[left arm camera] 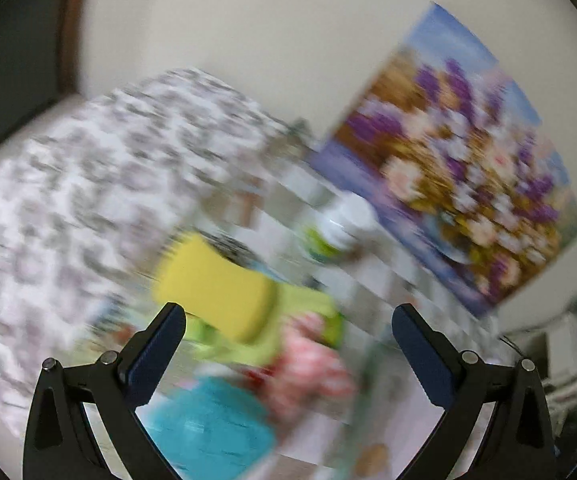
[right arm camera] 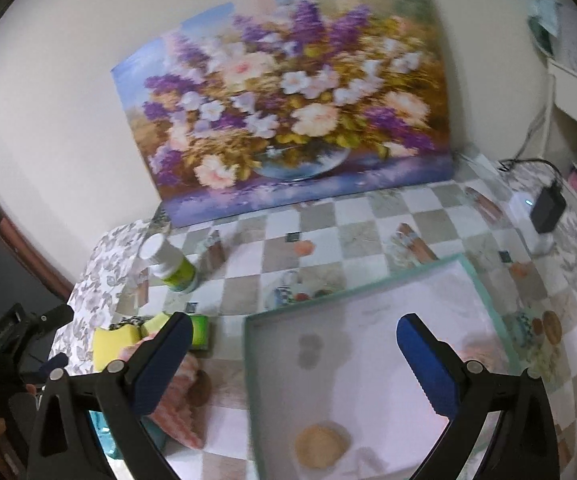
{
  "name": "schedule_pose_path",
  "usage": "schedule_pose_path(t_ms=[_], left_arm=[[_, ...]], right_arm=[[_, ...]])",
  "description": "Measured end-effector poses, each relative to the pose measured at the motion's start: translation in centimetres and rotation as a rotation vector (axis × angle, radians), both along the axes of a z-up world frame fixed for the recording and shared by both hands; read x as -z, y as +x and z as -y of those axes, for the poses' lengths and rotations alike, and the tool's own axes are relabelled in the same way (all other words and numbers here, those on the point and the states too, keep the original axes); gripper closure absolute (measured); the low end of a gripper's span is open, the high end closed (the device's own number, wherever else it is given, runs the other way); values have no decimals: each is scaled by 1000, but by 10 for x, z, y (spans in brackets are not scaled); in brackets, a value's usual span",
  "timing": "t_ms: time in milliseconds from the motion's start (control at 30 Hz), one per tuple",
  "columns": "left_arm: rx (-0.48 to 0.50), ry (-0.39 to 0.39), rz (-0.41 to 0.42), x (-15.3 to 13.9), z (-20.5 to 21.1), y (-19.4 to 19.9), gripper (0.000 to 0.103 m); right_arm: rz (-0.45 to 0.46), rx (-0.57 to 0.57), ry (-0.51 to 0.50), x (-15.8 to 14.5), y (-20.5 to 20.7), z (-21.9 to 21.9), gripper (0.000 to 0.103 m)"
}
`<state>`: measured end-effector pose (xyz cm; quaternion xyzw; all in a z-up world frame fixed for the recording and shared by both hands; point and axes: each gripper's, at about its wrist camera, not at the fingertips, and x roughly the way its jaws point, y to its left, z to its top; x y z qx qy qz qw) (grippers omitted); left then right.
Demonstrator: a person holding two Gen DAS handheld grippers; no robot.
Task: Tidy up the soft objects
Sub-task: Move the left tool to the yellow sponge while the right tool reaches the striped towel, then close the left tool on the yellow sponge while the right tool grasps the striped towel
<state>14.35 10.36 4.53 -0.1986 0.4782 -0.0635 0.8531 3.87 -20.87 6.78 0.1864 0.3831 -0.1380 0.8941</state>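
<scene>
The left wrist view is blurred. In it a yellow sponge (left arm camera: 218,290) lies on a light green cloth (left arm camera: 308,312), with a pink checked cloth (left arm camera: 312,364) and a teal cloth (left arm camera: 212,428) nearer. My left gripper (left arm camera: 288,316) is open just above this pile, holding nothing. In the right wrist view the same yellow sponge (right arm camera: 114,342), a green sponge (right arm camera: 200,330) and the pink cloth (right arm camera: 184,400) lie at the left. My right gripper (right arm camera: 293,326) hangs open over a shallow tray (right arm camera: 368,286) with a teal rim.
A white bottle with a green label (right arm camera: 170,266) stands at the back left of the checkered table (right arm camera: 328,232). A flower painting (right arm camera: 288,96) leans on the wall behind. A black charger (right arm camera: 548,204) and cables sit at the right. A floral fabric (left arm camera: 68,200) lies left.
</scene>
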Motion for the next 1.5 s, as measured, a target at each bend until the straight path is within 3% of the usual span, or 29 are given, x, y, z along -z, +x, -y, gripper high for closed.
schedule_pose_path(t_ms=[167,267,467,733,1233,1500], left_arm=[[-75,156,-34,0,-40,9,0],[-107,204,-65,4,-60,12,0],[-122,183,-101,16,-76,22,0],[-29,165,-170,41,-60,40,0],[93,136,-274,78,-39,54,0],[198,259,-282,78,-27,69,0]], right_arm=[[-15,-70,14,-5,23,-34,0],[-35,-107,14,-4,35,-54,0],[-75,-176,21,7,58,-89,0],[-205,-266,17,52,89,-132,0],[-330,-330,44,101,103,-152,0],[-356,-351,44,108,108,-157,0]])
